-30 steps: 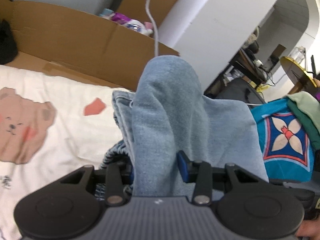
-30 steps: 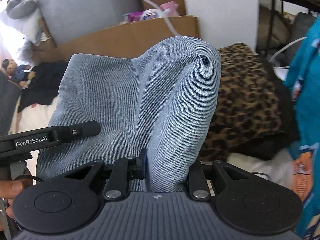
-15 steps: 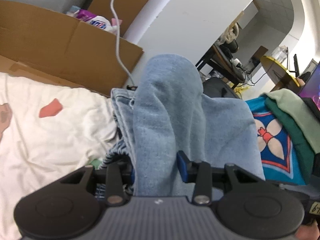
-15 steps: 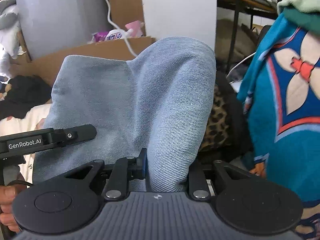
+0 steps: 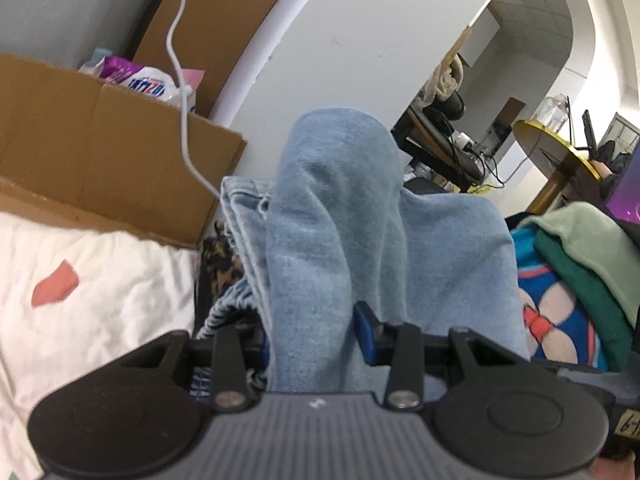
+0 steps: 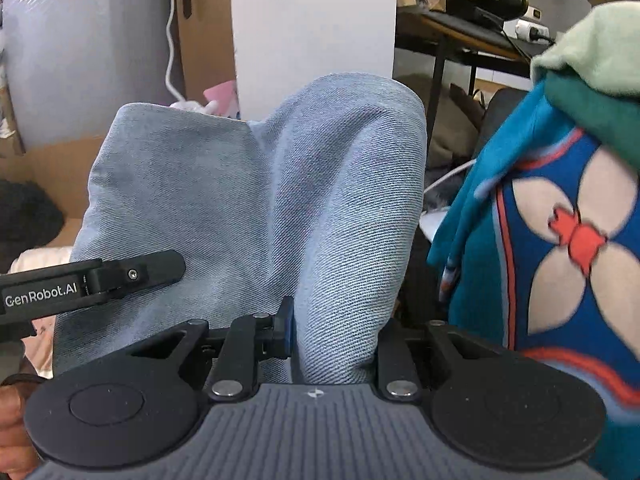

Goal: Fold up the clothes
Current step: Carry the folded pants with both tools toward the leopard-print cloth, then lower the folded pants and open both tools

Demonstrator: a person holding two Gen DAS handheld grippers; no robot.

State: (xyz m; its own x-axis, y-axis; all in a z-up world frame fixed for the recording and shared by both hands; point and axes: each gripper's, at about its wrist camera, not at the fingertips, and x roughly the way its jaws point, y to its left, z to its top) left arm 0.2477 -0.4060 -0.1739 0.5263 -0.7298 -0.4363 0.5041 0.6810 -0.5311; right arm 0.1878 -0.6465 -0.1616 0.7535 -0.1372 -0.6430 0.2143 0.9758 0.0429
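- Pinching folded light-blue denim (image 5: 332, 240), left gripper (image 5: 316, 332) clamps a raised bunch at 6 o'clock.
- Right gripper (image 6: 332, 332) likewise grips denim (image 6: 256, 208), lifted.
- Blue patterned garment (image 6: 560, 240) at 3 o'clock.
- Cardboard box (image 5: 100, 152) at 10 o'clock, beyond.

We look from each wrist forward along the fingers, very near the blue denim (image 5: 332, 240) (image 6: 280, 208) filling both views. Both views share the stacked clothes (image 5: 560, 288) (image 6: 560, 220) at right and the cardboard box (image 5: 100, 152) (image 6: 52, 160) at left.
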